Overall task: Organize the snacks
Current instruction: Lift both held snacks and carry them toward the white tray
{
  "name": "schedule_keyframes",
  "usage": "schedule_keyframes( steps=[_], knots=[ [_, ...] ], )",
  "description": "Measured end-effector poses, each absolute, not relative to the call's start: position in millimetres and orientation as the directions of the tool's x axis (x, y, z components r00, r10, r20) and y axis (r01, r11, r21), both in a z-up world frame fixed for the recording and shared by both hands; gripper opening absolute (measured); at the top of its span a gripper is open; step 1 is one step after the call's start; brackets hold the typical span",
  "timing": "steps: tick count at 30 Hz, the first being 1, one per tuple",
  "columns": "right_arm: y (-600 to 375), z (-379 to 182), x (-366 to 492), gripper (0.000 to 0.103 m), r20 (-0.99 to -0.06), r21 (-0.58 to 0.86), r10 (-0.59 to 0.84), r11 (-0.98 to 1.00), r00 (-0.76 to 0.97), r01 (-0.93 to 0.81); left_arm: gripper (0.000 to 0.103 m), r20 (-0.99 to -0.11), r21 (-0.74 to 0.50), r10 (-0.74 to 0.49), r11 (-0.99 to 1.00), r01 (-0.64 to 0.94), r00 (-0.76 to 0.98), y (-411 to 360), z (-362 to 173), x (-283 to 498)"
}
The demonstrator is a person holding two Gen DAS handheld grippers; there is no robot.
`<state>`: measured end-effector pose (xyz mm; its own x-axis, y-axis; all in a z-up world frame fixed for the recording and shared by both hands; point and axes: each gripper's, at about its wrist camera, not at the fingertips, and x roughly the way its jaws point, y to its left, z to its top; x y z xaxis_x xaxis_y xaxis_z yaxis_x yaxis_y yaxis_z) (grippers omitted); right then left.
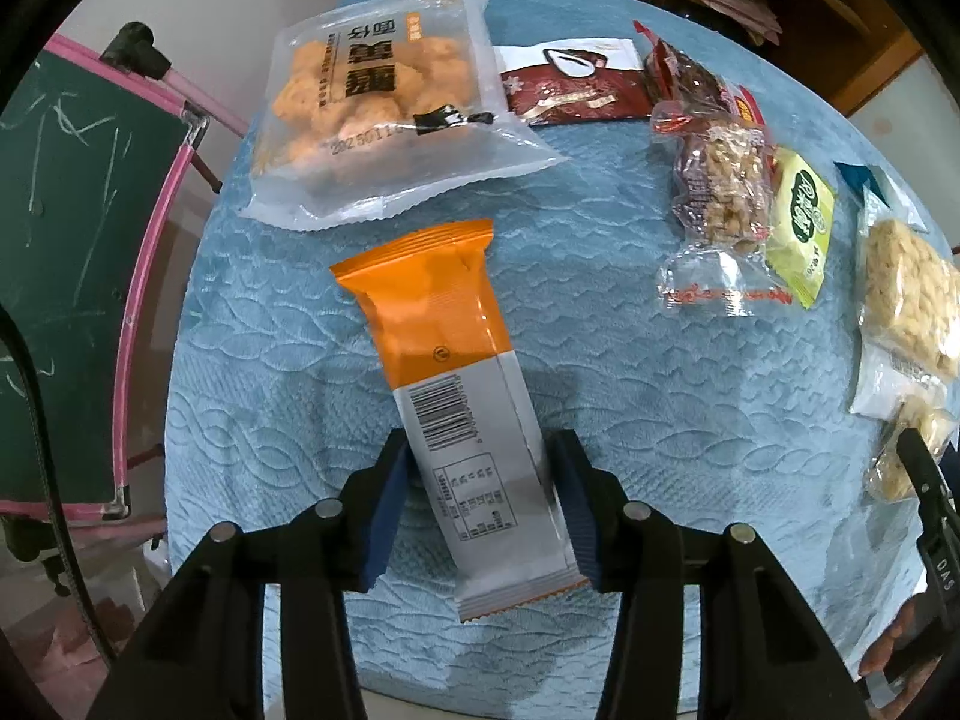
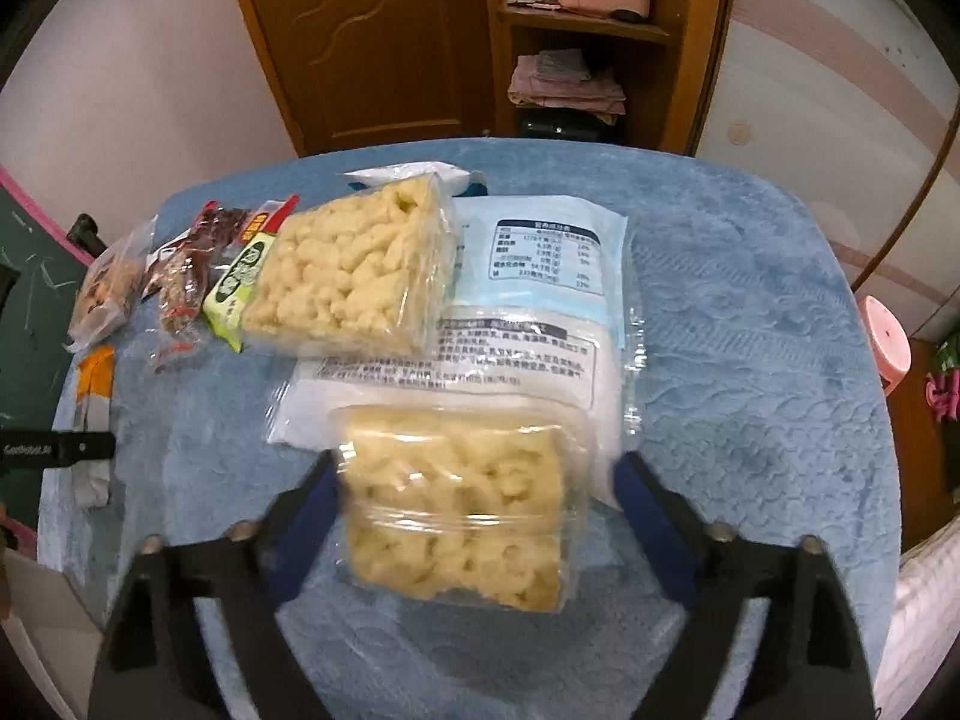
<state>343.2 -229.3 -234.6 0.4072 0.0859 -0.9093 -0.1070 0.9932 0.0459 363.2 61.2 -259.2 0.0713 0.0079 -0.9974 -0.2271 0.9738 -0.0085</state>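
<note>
In the left wrist view my left gripper (image 1: 480, 456) is shut on the grey lower half of an orange-and-grey snack packet (image 1: 444, 354), which points away over the blue cloth. In the right wrist view my right gripper (image 2: 474, 474) has its blue pads on both sides of a clear pack of pale puffed-rice cake (image 2: 462, 504); it appears shut on the pack. A second rice cake pack (image 2: 354, 270) lies behind it on a white-and-blue flat bag (image 2: 540, 276).
A blue cloth (image 1: 600, 360) covers the round table. On it lie a clear bag of orange puffs (image 1: 360, 102), a dark red packet (image 1: 570, 90), a peanut bar (image 1: 720, 192) and a green packet (image 1: 801, 222). A pink-framed chalkboard (image 1: 78, 240) stands left. A wooden shelf (image 2: 588, 30) stands behind.
</note>
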Motion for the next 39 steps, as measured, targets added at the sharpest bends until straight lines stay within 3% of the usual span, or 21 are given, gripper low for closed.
schedule_keyframes(
  steps=[2,7,16,25,33,39],
  knots=[
    [-231,-231,341,0.071,-0.914,0.049,0.083,0.994,0.397,-0.097,0.042,-0.996,-0.026,-0.006,0.974,-0.227,0.086,61,-256,361],
    [-237,-218,326,0.070,-0.913,0.112,0.136,0.990,0.385,-0.083,0.041,-0.991,-0.072,-0.044,0.973,-0.221,0.129,55,-239,346],
    [-257,-183,288,0.070,-0.897,0.227,0.222,0.973,0.382,-0.034,0.041,-0.942,-0.130,-0.089,0.986,-0.106,0.324,38,-143,307],
    [-289,-211,247,0.072,-0.938,0.201,0.176,0.978,0.299,0.054,0.041,-0.924,-0.131,-0.116,0.991,-0.017,0.365,29,-111,249],
    [-274,-230,210,0.073,-0.959,0.079,0.076,0.997,0.272,-0.003,0.041,-0.920,-0.121,-0.116,0.993,0.009,0.373,30,-106,222],
    [-268,-202,190,0.071,-0.932,0.057,0.059,0.998,0.357,-0.018,0.041,-0.911,-0.132,-0.125,0.991,0.008,0.393,37,-96,208]
  ],
)
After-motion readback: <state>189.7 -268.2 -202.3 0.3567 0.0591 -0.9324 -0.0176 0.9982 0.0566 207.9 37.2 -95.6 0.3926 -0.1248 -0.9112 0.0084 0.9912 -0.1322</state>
